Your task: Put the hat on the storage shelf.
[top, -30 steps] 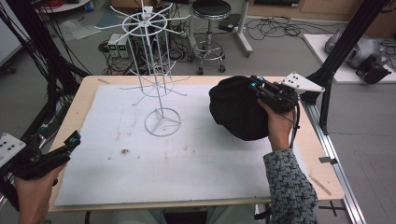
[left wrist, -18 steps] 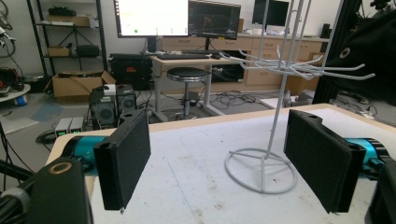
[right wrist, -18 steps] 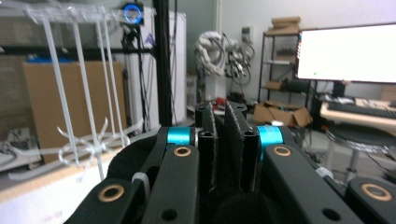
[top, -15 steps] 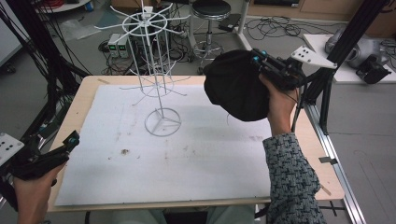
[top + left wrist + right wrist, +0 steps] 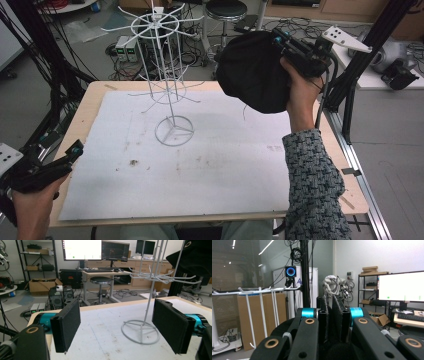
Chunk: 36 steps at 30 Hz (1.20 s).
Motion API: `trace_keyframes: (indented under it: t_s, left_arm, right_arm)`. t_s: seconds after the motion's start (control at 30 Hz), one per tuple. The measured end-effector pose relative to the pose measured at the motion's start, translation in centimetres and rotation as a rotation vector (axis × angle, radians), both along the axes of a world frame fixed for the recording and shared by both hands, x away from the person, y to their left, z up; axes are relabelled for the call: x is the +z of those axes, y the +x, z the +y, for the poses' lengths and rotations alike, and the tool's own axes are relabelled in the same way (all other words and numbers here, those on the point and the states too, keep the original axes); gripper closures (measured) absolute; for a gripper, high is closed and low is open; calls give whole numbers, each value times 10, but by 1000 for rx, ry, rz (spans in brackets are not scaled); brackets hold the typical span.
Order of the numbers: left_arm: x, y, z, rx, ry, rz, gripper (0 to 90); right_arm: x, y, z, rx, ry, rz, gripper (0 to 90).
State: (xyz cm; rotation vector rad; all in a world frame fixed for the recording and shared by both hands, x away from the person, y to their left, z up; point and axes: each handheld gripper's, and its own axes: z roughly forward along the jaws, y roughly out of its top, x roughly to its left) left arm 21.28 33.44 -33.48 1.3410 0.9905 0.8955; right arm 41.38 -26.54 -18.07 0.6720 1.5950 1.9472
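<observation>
A black cap (image 5: 252, 70) hangs in the air over the table's far right, to the right of the white wire rack (image 5: 167, 75). My right gripper (image 5: 278, 39) is shut on its upper edge, and the cap droops below it. In the right gripper view the jaws (image 5: 331, 305) stand almost together, with black fabric (image 5: 334, 351) pinched low between them. My left gripper (image 5: 75, 148) rests at the table's front left corner, open. Its pads (image 5: 67, 322) stand wide apart with nothing between them, facing the rack (image 5: 150, 290). The cap (image 5: 195, 255) shows at the top right there.
A white sheet (image 5: 225, 165) covers most of the wooden table (image 5: 92, 100). The rack's ring base (image 5: 174, 131) sits on it at centre-left, with hook arms spreading out above. Black frame posts (image 5: 350, 85) rise by the right edge. A stool (image 5: 226, 10) stands beyond the table.
My right hand has lifted the black cap off the table and carried it up and slightly farther back. The left gripper has stayed where it was.
</observation>
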Motion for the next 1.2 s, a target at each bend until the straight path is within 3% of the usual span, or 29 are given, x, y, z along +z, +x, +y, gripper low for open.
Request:
trace_keyframes:
  t_s: [0.27,0.57,0.7,0.8,1.0,1.2]
  left_arm:
    - [0,0,0,2,-1,-1,230]
    - [0,0,1,3,-4,-2,230]
    - [0,-1,2,3,-4,-1,230]
    - [0,-1,2,3,-10,-2,230]
    - [1,-1,4,5,-11,-5,230]
    - [2,-3,5,10,-12,-7,230]
  right_arm:
    - [16,8,3,-6,34,-7,836]
    - [50,17,12,-1,52,-52,836]
    - [58,17,16,-4,61,-42,836]
    - [72,19,21,-3,69,-62,836]
    - [86,22,27,4,88,-88,836]
    - [97,25,33,-5,116,-82,836]
